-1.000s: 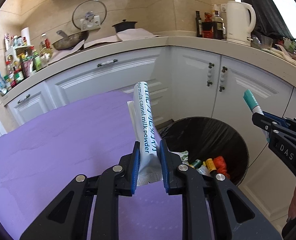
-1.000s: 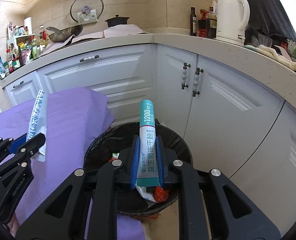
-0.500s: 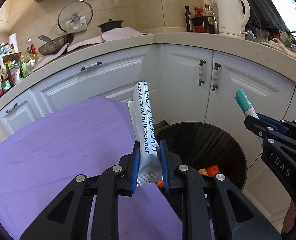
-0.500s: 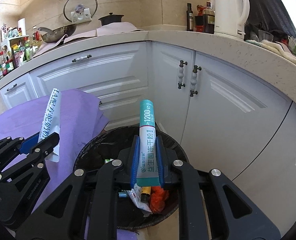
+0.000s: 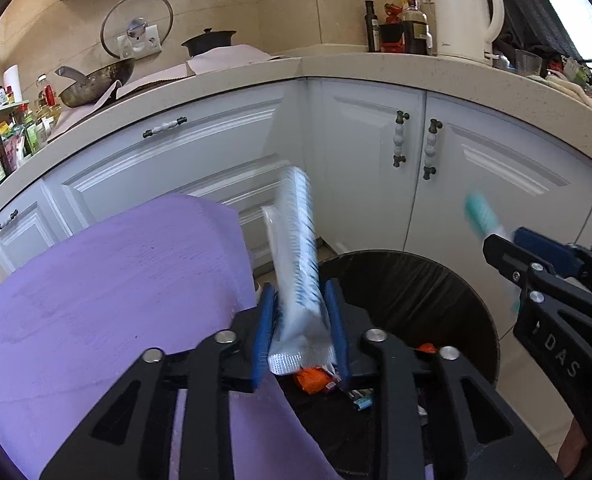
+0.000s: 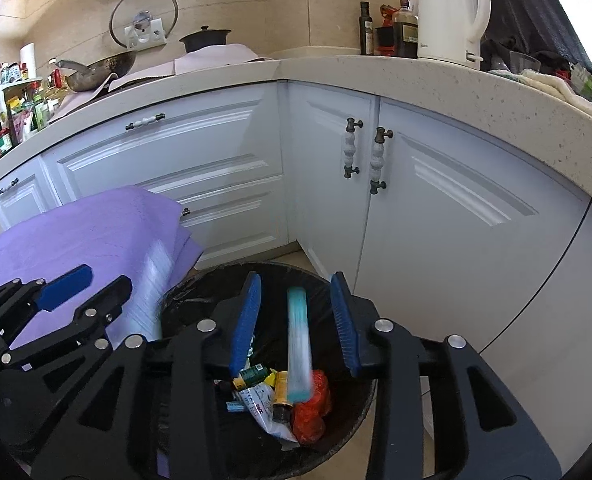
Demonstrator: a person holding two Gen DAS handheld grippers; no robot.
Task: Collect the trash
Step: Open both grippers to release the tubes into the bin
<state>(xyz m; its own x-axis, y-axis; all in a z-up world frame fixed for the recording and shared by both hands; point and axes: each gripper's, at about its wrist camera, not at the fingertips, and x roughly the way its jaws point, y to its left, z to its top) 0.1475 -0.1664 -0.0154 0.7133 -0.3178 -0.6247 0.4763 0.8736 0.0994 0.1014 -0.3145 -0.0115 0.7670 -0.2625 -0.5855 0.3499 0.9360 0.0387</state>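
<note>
Both our jaws are opening. The right gripper has freed its blurred teal-capped tube over the black-lined round bin; at lower centre, the left gripper is loosening around the white-and-blue powder sachet, which could fall onto the purple cloth beside the rim.

"DAS" is printed on the right tool.

Milk powder sachet: white stick with blue print, upright, motion-blurred, seen between blue pads above the bin's near-left rim. Teal-and-white sachet: slim stick, blurred, apart from both pads, seen over the bin's opening. Trash bin: round, black-lined, on the floor by white cabinets; wrappers, a small bottle and red waste are contained.
</note>
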